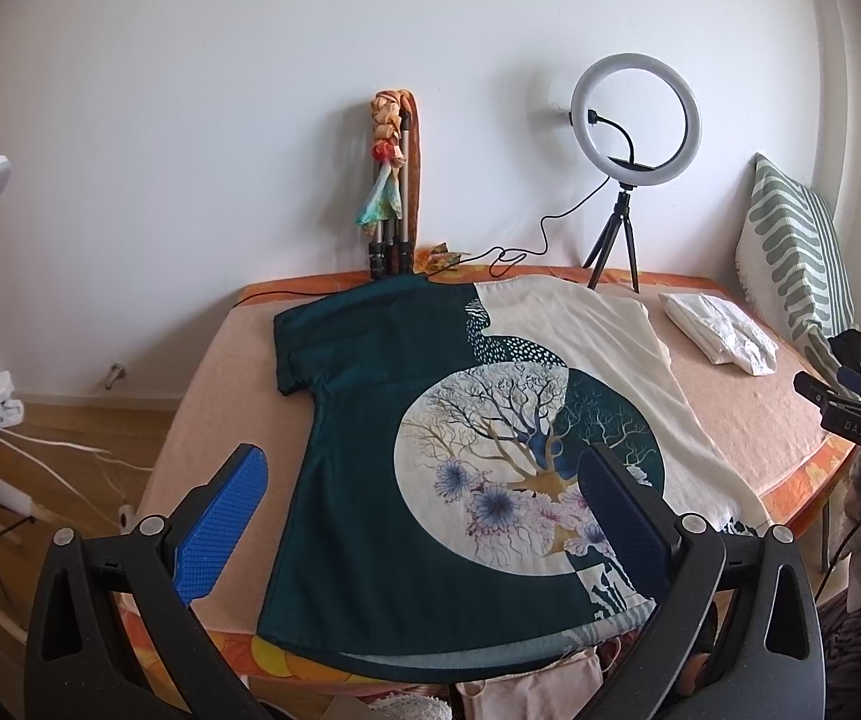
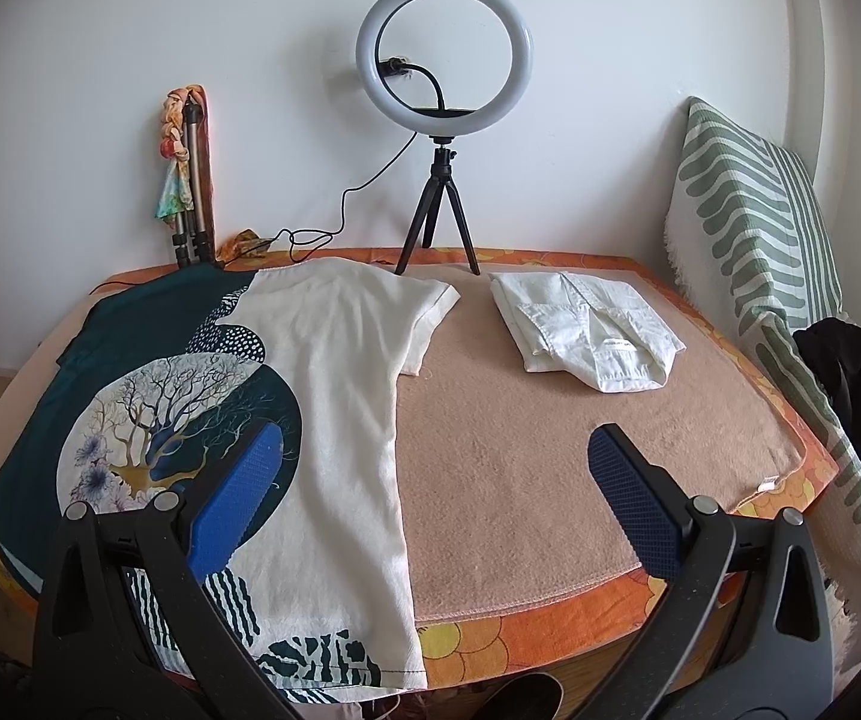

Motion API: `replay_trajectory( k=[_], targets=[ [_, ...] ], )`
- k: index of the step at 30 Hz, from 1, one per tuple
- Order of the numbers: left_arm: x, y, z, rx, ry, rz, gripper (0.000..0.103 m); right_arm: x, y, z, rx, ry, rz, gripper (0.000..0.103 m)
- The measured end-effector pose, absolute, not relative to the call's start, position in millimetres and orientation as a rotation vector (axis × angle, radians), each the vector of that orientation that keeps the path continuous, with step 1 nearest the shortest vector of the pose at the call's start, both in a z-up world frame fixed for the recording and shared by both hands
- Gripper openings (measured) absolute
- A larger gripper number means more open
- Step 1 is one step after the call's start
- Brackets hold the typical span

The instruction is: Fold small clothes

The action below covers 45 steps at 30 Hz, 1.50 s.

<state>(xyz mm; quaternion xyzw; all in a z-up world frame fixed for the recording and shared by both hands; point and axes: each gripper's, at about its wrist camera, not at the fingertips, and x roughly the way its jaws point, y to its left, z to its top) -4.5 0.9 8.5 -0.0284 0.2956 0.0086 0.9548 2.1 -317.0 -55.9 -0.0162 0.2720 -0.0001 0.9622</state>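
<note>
T-shirt (image 1: 430, 420) lies flat on counter (image 2: 550, 450), teal half w/ tree print to left, cream half to right. Folded white garment (image 2: 586, 330) lies apart at far right. Left gripper (image 1: 424, 516) & right gripper (image 2: 436, 498) both spread wide, holding nothing.

a lived-in room at home

we seem to be in a home, likely a bedroom or spare room. we see a table (image 2: 550, 450) under a peach blanket and an orange flowered cloth, pushed against a plain white wall (image 2: 610, 90), with wooden flooring (image 1: 88, 426) beside it. a green-striped pillow (image 2: 748, 216) leans in the corner, a ring light (image 2: 443, 51) on a small tripod stands at the back, and folded tripod legs with a scarf (image 1: 391, 180) lean nearby.
</note>
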Motion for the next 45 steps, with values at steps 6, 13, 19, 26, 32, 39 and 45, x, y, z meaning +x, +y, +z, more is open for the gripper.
replay_trajectory(
  k=[6,13,19,26,32,39,45],
  targets=[
    [-6,1,10,-0.056,0.596,0.018,0.103,2,-315,-55,-0.034,0.550,-0.002,0.103],
    [-7,1,11,-0.055,0.595,0.019,0.103,2,-314,-54,-0.036,0.548,0.000,0.103],
    [-7,1,11,-0.056,0.596,0.017,0.103,2,-313,-55,-0.038,0.548,-0.002,0.103],
    [-7,2,11,-0.057,0.592,0.018,0.103,2,-312,-54,-0.038,0.547,-0.002,0.103],
    [-6,3,12,-0.056,0.594,0.020,0.103,2,-310,-53,-0.037,0.547,-0.005,0.103],
    [-5,5,13,-0.055,0.598,0.022,0.103,2,-306,-52,-0.040,0.545,-0.001,0.103],
    [-4,12,11,-0.054,0.600,0.043,0.103,11,-295,-48,-0.024,0.559,0.042,0.103]
  ],
)
